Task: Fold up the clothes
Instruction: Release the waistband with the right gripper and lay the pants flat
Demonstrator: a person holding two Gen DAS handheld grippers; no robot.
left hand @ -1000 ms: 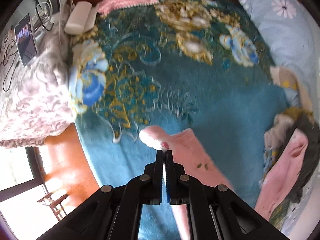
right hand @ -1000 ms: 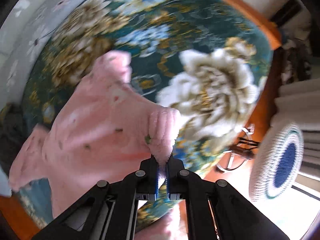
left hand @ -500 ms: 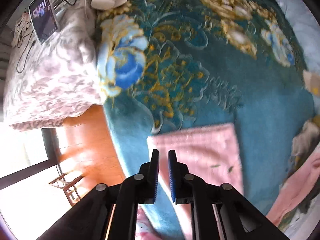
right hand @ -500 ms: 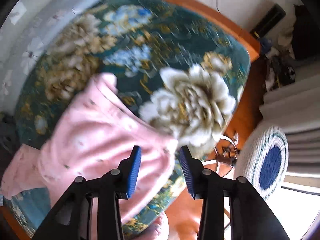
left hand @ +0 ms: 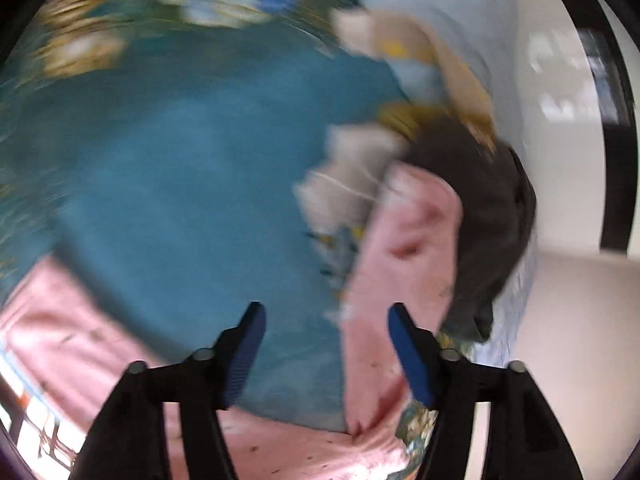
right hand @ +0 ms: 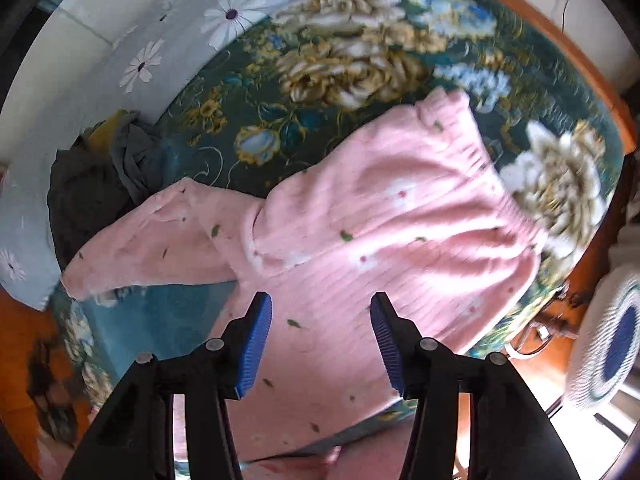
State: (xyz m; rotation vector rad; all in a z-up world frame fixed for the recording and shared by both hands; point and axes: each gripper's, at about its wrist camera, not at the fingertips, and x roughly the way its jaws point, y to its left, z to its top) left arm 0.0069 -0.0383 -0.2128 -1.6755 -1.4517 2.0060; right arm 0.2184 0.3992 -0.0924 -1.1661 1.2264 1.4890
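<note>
A pink fleece garment point(right hand: 392, 216) with small flower prints lies spread on the teal flowered blanket point(right hand: 256, 116), one end folded over itself. One pink leg point(right hand: 148, 240) reaches left toward a dark clothes heap. My right gripper point(right hand: 320, 324) hovers above the garment, jaws opening, nothing between the pads. In the blurred left wrist view my left gripper point(left hand: 324, 332) hangs over bare blanket point(left hand: 180, 184), jaws opening and empty; a pink leg point(left hand: 404, 264) lies just right of it and more pink cloth point(left hand: 60, 332) at the lower left.
A heap of dark and yellow clothes point(right hand: 92, 176) sits at the blanket's left end, also in the left wrist view as the dark garment point(left hand: 480, 216). A daisy-print pillow point(right hand: 168, 36) lines the far side. An orange wooden floor point(right hand: 600, 92) and a round blue-white mat point(right hand: 612, 340) border the bed.
Both grippers let go of the pink garment and opened. The garment now lies flat on the blanket. The left view swung right toward the clothes heap; the right gripper pulled back above the cloth.
</note>
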